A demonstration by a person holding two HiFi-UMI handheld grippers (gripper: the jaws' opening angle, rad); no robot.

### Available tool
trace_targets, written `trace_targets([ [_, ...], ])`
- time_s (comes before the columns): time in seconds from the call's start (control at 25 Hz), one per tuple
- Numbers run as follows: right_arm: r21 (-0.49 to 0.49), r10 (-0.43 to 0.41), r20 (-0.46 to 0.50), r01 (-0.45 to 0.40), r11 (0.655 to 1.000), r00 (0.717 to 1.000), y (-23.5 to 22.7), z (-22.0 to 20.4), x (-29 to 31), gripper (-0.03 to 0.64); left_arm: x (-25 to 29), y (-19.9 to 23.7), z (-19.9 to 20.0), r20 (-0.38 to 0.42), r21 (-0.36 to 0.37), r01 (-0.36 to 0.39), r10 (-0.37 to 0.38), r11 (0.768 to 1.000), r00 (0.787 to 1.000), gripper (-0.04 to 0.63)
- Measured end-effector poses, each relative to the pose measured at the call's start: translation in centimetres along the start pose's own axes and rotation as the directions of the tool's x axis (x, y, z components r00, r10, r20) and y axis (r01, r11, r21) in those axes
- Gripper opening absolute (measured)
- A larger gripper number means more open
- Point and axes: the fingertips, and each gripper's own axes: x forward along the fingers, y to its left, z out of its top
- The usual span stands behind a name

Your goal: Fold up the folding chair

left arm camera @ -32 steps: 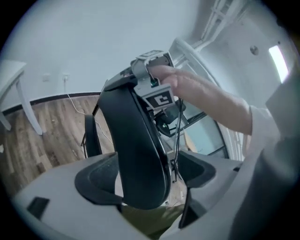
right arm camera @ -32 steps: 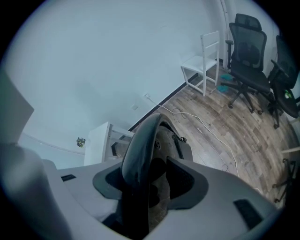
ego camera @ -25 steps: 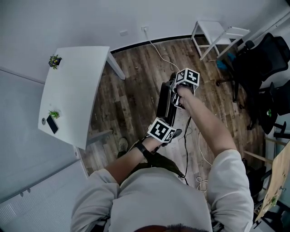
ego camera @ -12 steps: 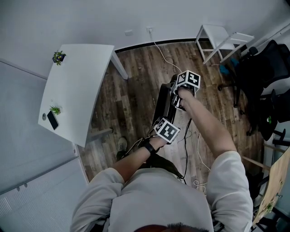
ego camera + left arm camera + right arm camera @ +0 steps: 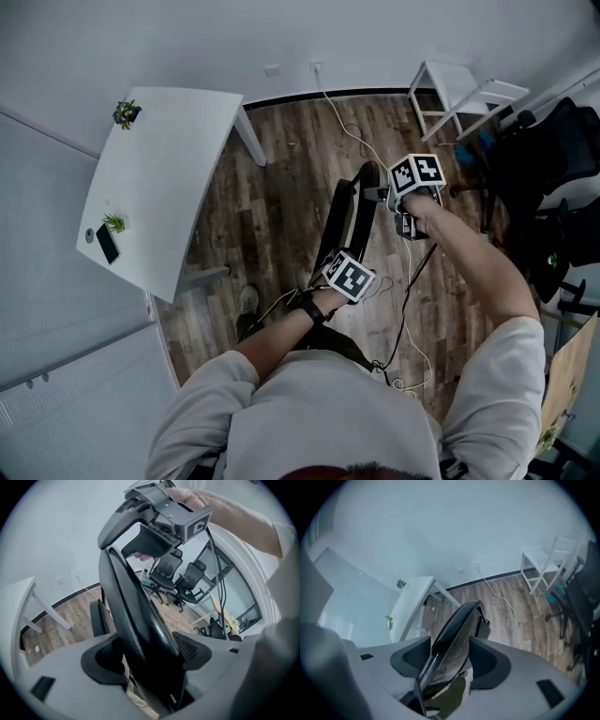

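Closing round the folding chair (image 5: 347,211), the left gripper (image 5: 149,657) seemingly grips it.

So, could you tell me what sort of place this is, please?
Most likely an office room: black swivel office chairs at the right, a white desk bearing small potted plants and a phone, and a plain wood floor.

One black folding chair (image 5: 347,216); two hand-held grippers, namely the left hand-held gripper (image 5: 150,660) and the right hand-held gripper (image 5: 449,660); one white counter (image 5: 169,159); two small potted plants on it, one plant (image 5: 125,113) at the far end and another plant (image 5: 113,223) beside one phone (image 5: 107,244); one white chair (image 5: 459,84) by the wall; at least two black office chairs (image 5: 166,569); one white cable (image 5: 342,122) on the floor (image 5: 281,187).
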Motion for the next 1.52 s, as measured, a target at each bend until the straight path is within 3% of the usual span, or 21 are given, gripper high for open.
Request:
trace_targets([
  [0.12,-0.231,0.007,-0.038,-0.016,0.973,0.999,-0.3,1.3,-1.2,0.272,0.1,-0.2,0.2,0.008,0.0,0.004,-0.004,1.0,1.0,0.319],
  [0.2,-0.434,0.016,-0.045,-0.034,0.9,0.999,-0.2,2.4,-1.7,0.275,0.2,-0.5,0.2,0.013,-0.007,0.011,-0.011,1.0,1.0,0.321],
  [0.24,-0.539,0.014,-0.047,-0.037,0.842,0.999,-0.1,2.8,-1.9,0.266,0.2,-0.6,0.1,0.016,-0.01,0.013,-0.013,1.0,1.0,0.321],
  [0.32,-0.74,-0.013,-0.059,-0.035,0.672,0.998,0.0,3.2,-2.3,0.265,0.1,-0.4,0.1,0.021,-0.014,0.015,-0.015,1.0,1.0,0.321],
  [0.4,-0.887,-0.061,-0.088,-0.05,0.459,0.994,0.2,2.9,-2.1,0.267,0.0,0.0,0.1,0.028,-0.019,0.017,-0.016,1.0,0.999,0.321],
  [0.48,-0.961,-0.126,-0.111,-0.074,0.265,0.986,0.4,2.5,-1.6,0.291,-0.2,0.4,-0.1,0.036,-0.026,0.02,-0.019,0.999,0.999,0.32],
  [0.56,-0.99,-0.218,-0.124,-0.105,0.1,0.968,0.5,2.2,-0.7,0.31,-0.5,0.7,-0.2,0.04,-0.03,0.023,-0.021,0.999,0.999,0.319],
  [0.68,-0.98,-0.33,-0.126,-0.169,-0.103,0.936,0.5,1.9,1.2,0.324,-0.8,1.3,-0.4,0.042,-0.033,0.028,-0.026,0.999,0.999,0.319],
  [0.84,-0.913,-0.413,-0.083,-0.235,-0.334,0.907,-0.1,1.4,4.6,0.334,-1.3,2.0,-0.7,0.043,-0.038,0.034,-0.033,0.999,0.999,0.319],
  [0.92,-0.859,-0.44,-0.06,-0.27,-0.434,0.896,-0.2,1.1,6.4,0.333,-1.5,2.4,-0.7,0.049,-0.039,0.041,-0.039,0.998,0.998,0.32],
  [1.04,-0.762,-0.472,-0.027,-0.324,-0.561,0.881,-0.4,0.6,8.6,0.306,-1.8,2.8,-0.8,0.057,-0.041,0.058,-0.055,0.997,0.997,0.331],
  [1.08,-0.729,-0.476,-0.015,-0.335,-0.597,0.879,-0.4,0.7,9.0,0.261,-1.9,2.9,-0.9,0.061,-0.045,0.065,-0.062,0.997,0.996,0.334],
  [1.24,-0.618,-0.463,0.056,-0.333,-0.712,0.885,0.4,1.5,9.7,0.158,-2.4,4.0,-1.2,0.092,-0.084,0.077,-0.069,0.993,0.993,0.324],
  [1.32,-0.586,-0.465,0.065,-0.343,-0.734,0.883,0.7,1.8,10.0,0.144,-2.8,4.6,-1.4,0.099,-0.111,0.065,-0.054,0.992,0.994,0.297],
  [1.52,-0.544,-0.497,0.057,-0.39,-0.743,0.866,2.3,2.7,11.2,0.121,-4.0,7.0,-2.1,0.095,-0.139,0.034,-0.02,0.99,0.995,0.252],
])
